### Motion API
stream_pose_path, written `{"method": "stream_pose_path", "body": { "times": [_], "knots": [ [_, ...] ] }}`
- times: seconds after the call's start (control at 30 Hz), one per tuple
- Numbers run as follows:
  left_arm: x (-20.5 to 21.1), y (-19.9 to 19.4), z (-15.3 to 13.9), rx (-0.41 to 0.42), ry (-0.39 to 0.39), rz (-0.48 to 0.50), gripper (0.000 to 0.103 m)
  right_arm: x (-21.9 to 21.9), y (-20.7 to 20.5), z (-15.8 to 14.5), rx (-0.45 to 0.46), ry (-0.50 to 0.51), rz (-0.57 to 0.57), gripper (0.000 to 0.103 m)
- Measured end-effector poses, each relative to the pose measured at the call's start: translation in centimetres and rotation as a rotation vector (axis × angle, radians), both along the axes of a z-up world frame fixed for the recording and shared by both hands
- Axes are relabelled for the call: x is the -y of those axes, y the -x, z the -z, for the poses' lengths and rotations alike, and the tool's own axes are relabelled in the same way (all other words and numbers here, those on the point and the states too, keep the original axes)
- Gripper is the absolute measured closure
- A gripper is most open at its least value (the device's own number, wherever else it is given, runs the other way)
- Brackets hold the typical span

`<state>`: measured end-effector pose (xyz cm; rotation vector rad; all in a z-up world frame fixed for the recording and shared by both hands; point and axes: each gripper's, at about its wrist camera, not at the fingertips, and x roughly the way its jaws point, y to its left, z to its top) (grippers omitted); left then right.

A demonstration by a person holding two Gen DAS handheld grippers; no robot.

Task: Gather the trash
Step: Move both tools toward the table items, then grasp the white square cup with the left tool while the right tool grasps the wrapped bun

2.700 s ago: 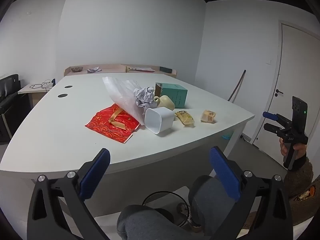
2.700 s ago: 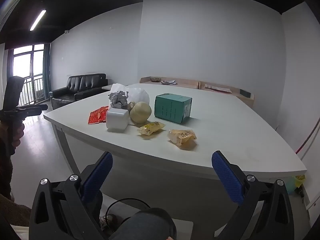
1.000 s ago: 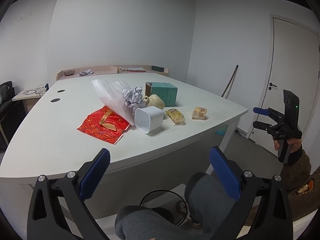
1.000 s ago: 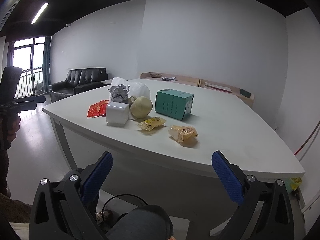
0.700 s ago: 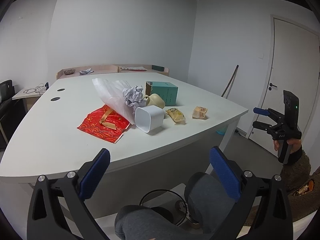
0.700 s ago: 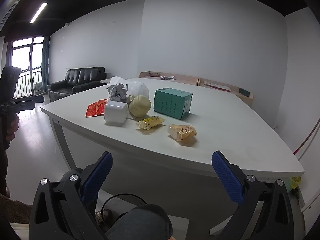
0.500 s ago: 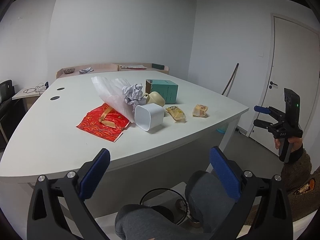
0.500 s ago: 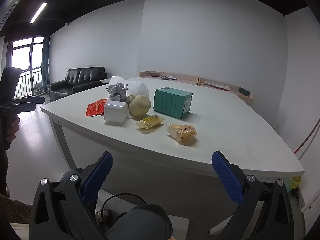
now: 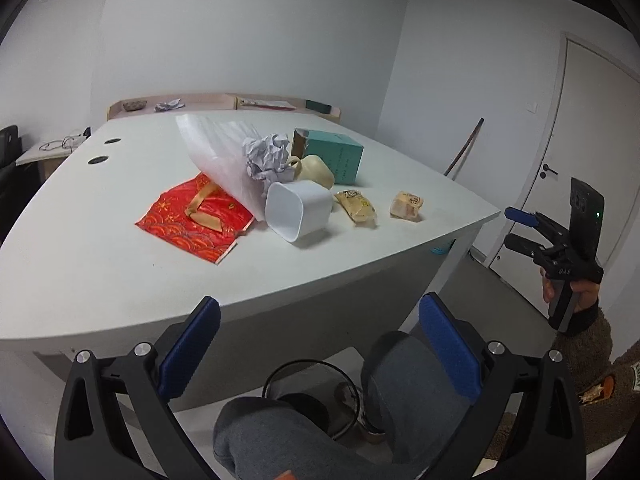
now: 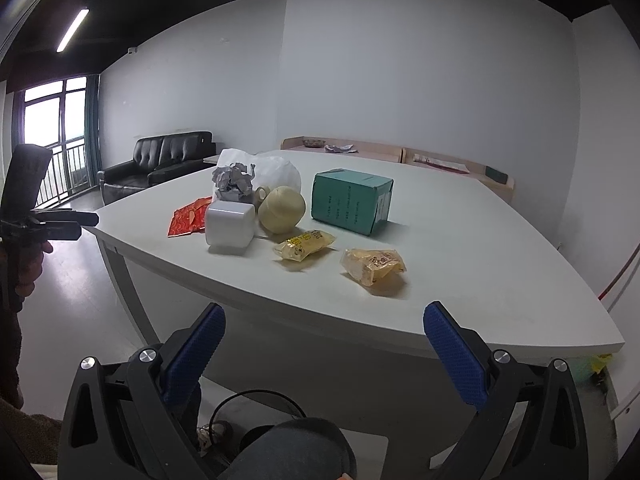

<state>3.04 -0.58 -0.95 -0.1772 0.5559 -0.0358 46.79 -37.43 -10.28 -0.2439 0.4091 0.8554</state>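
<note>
Holding both tools — left tool (image 9: 316, 344) and right tool (image 10: 324, 350) — released, empty, low in frame; collecting not begun. Next: reach the snack packet (image 10: 373, 265) on the counter (image 10: 460, 264).

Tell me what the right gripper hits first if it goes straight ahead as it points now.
Probably the near edge of the white table, then the nearer yellow snack packet. The right gripper is open and short of the table; depth is unclear.

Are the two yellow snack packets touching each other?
Apart. The right wrist view shows bare table between the nearer snack packet and the other snack packet; the left wrist view shows the same gap.
</note>
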Motion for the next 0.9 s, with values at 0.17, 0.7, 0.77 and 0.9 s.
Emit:
{"method": "stream_pose_path", "body": {
  "times": [0.17,0.7,0.77,0.9],
  "knots": [
    [-1.4,-1.6,0.4,0.009,0.02,-0.029,0.004,-1.4,-2.1,0.2,-0.031,0.012,-0.005,0.003],
    [-3.3,-8.6,1.6,0.02,0.084,0.047,0.004,-5.4,-9.5,1.4,-0.113,0.062,0.017,0.003],
    [-3.4,-9.6,1.9,0.011,0.089,0.059,0.004,-6.0,-10.2,1.6,-0.124,0.068,0.018,0.003],
    [-3.5,-11.2,2.4,0.004,0.092,0.082,0.004,-6.9,-11.8,2.2,-0.152,0.071,0.023,0.003]
  ]
}}
